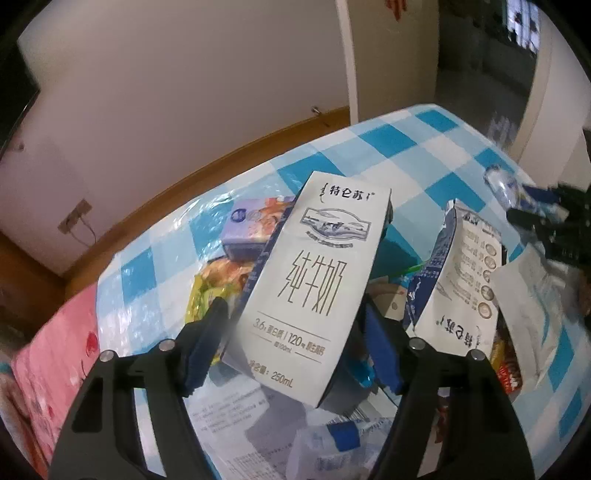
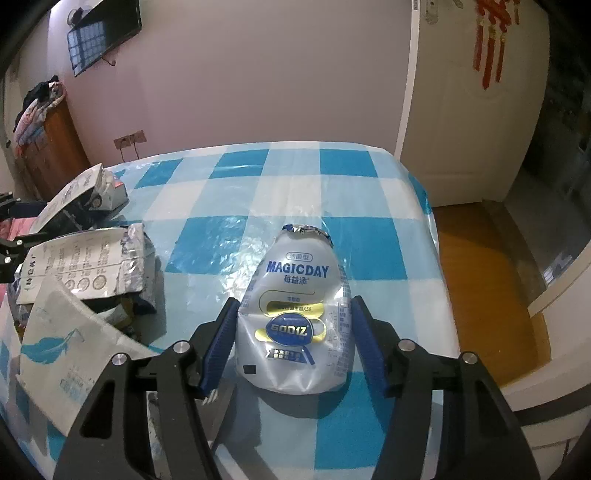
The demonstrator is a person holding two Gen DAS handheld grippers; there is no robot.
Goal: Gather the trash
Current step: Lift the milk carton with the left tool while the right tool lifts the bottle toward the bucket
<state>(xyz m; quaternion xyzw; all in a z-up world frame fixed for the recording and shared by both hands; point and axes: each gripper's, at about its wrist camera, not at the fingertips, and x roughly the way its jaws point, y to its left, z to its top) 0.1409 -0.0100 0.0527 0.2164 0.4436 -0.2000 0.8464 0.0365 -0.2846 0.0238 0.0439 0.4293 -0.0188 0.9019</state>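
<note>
left tongs (image 1: 291, 343) straddle an upright white milk carton (image 1: 314, 273), right pad touching, left just off | carton amid crumpled wrappers (image 1: 210, 284), second torn carton (image 1: 458, 280) on the right | right tongs (image 2: 293, 345) grip a squashed glossy MAGICDAY bottle (image 2: 299, 317) on the blue-checked plastic bench cover (image 2: 229, 184)

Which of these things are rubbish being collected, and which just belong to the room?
Part of the job:
- milk carton between the left gripper fingers
- squashed MAGICDAY bottle between the right gripper fingers
- flattened cartons and wrappers heaped on the table

Just lying about:
- checked tablecloth
- wall-mounted TV
- red hanging ornament
- wall sockets
</note>
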